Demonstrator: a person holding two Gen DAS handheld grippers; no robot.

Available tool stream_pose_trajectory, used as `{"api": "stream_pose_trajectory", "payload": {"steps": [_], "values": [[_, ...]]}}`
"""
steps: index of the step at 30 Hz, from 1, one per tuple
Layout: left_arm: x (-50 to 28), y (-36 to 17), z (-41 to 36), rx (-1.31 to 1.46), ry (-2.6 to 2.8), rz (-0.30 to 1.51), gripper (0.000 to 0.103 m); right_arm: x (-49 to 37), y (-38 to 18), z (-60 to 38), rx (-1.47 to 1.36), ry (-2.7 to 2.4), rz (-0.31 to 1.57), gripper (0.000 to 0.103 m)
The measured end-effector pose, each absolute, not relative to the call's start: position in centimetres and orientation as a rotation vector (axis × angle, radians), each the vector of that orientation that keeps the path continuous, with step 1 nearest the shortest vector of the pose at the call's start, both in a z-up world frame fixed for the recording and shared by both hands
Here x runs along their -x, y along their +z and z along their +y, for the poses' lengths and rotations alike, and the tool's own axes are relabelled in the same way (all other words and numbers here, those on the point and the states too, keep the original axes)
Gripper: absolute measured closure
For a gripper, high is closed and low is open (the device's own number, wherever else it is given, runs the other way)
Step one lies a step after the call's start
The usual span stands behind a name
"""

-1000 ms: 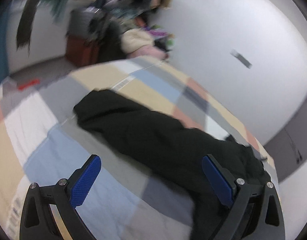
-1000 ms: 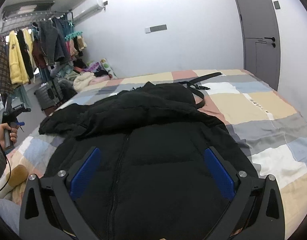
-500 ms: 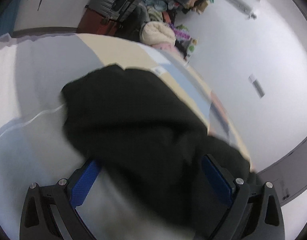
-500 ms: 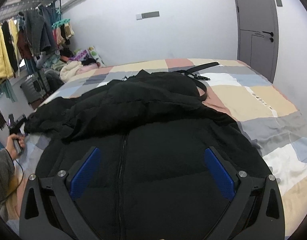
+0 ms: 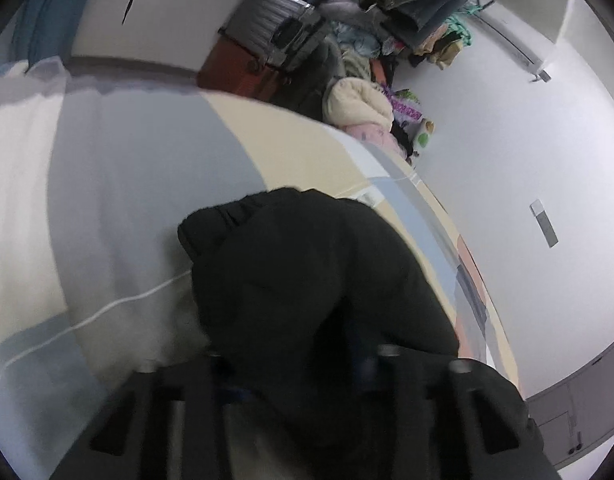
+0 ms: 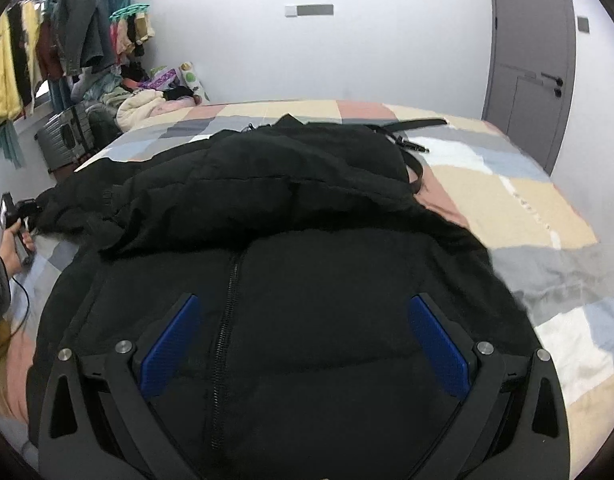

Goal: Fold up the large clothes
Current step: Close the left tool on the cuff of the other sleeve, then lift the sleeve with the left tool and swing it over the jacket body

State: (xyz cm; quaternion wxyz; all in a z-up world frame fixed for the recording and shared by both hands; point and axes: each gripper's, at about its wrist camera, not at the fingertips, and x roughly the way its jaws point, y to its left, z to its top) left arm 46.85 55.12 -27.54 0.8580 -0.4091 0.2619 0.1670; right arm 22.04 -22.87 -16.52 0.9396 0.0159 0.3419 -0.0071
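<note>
A: Right gripper [image 6: 303, 344]: I see its blue pads spread wide, hovering over the zipped front of the black jacket [image 6: 307, 264], gripping nothing.

B: Left gripper [image 5: 295, 380]: my view is blurred and the sleeve [image 5: 307, 272] covers the fingers. The arms look drawn close, yet I cannot tell whether they pinch the cloth.

A: The jacket lies spread on the checked bedspread [image 6: 527, 208], one sleeve folded across the chest. A black strap [image 6: 411, 144] lies past the collar.

B: Suitcases [image 5: 267, 40] stand beyond the bed.

My left gripper [image 5: 295, 364] is closed on black fabric; my right gripper [image 6: 303, 344] hovers, jaws spread wide, holding nothing.
</note>
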Motion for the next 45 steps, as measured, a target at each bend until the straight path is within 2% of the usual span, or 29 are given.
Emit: {"api": "stream_pose_trajectory", "payload": {"steps": [1, 3, 10, 17, 33, 40, 45], "values": [[-46.7, -26.9, 54.7, 0.842, 0.356, 0.549, 0.088, -21.8, -16.4, -22.9, -0.030, -0.007, 0.693, 0.000], [-46.0, -25.1, 53.9, 0.812, 0.369, 0.536, 0.092, -21.5, -16.2, -23.0, -0.035, 0.018, 0.694, 0.000], [-43.0, -17.4, 51.9, 0.685, 0.412, 0.473, 0.098, -19.9, -15.4, -23.4, -0.062, 0.074, 0.688, 0.000], [-38.3, -8.2, 47.9, 0.566, 0.388, 0.416, 0.099, -18.1, -14.2, -23.9, -0.060, 0.129, 0.647, 0.000], [-32.1, 5.6, 33.5, 0.351, 0.267, 0.377, 0.099, -13.7, -13.4, -26.5, -0.066, 0.172, 0.594, 0.000], [-32.0, 10.1, 23.9, 0.189, 0.176, 0.379, 0.099, -13.1, -12.5, -28.5, -0.080, 0.145, 0.559, 0.000], [-33.1, 10.5, 15.7, 0.091, 0.098, 0.387, 0.099, -14.3, -12.1, -30.2, -0.077, 0.154, 0.558, 0.000]]}}
